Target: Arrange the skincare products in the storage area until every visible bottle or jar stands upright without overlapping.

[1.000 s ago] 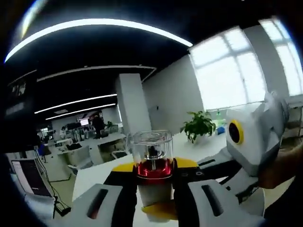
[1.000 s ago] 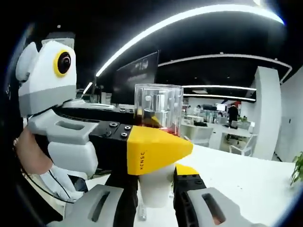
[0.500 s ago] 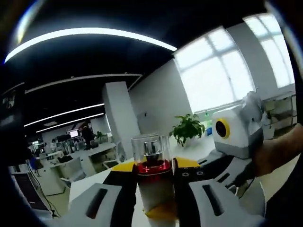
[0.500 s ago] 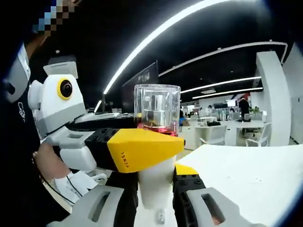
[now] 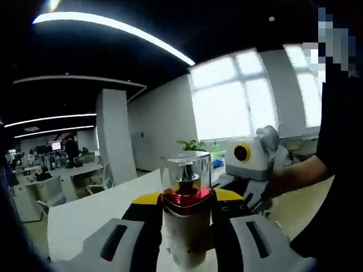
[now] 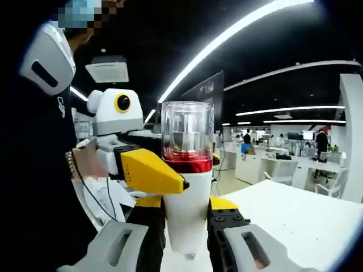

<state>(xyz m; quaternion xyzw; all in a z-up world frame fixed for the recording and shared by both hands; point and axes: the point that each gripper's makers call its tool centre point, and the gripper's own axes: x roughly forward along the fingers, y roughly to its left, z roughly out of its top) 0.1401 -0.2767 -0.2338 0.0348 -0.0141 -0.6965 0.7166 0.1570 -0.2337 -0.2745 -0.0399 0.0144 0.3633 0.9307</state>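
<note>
While we look through the left gripper view, we see the left gripper (image 5: 185,241) pinching a pump bottle (image 5: 186,221) between its two fingers (image 5: 144,238). The bottle has a white body, a red band under a clear cap, and it stands upright in this view, held in the air above a white worktop (image 5: 85,212). From the right side the right gripper (image 5: 247,170) comes in, with a hand (image 5: 286,178) behind it, and its yellow-tipped fingers lie at both sides of the same bottle. Behind them there are large windows (image 5: 229,102), a white pillar (image 5: 112,136) and a green plant (image 5: 193,145).

When we turn to the right gripper view, the right gripper (image 6: 186,238) pinches the white body of the pump bottle (image 6: 187,187), whose clear cap rises above the fingers (image 6: 148,229). The left gripper (image 6: 133,153) reaches in from the left, and one yellow finger tip (image 6: 152,171) touches the bottle just under the red band. A corner of the white worktop (image 6: 295,218) shows at the lower right, with office desks (image 6: 266,164) far behind.
</note>
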